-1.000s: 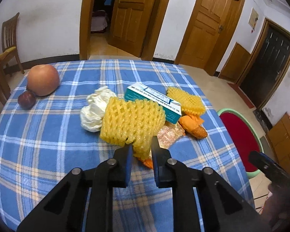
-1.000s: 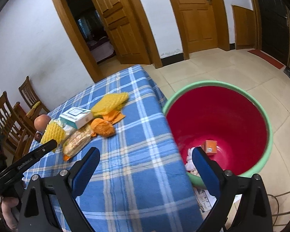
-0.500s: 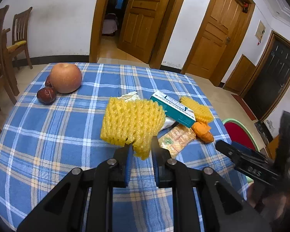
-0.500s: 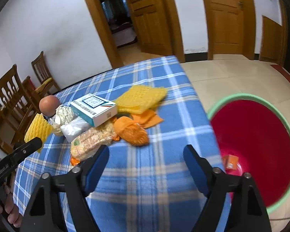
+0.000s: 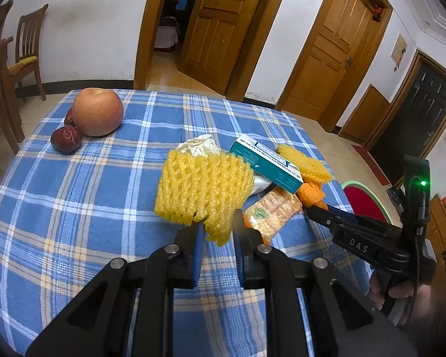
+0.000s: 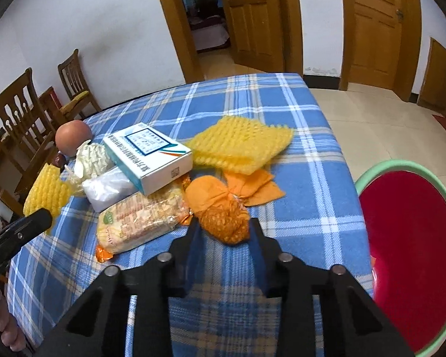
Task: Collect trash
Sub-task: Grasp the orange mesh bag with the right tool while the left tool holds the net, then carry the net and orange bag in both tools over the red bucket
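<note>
Pinching a yellow foam net point(image 5: 203, 189) at lower centre, left gripper point(image 5: 217, 242) jaws clamped on it above the desk point(image 5: 74, 193). Right gripper point(image 6: 223, 238) jaws, just been closing, flank orange wrapper point(image 6: 220, 212), contact unclear. Red bin point(image 6: 413, 253) at right edge.

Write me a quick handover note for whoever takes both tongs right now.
Left tongs: shut on yellow foam net, lifted off the table.
Right tongs: jaws just closing around orange wrapper; grip not confirmed.
Still on table: box, snack pack, second foam net, tissue, plastic bag.
Red bin at right holds some trash.
Left: bin everything.
</note>
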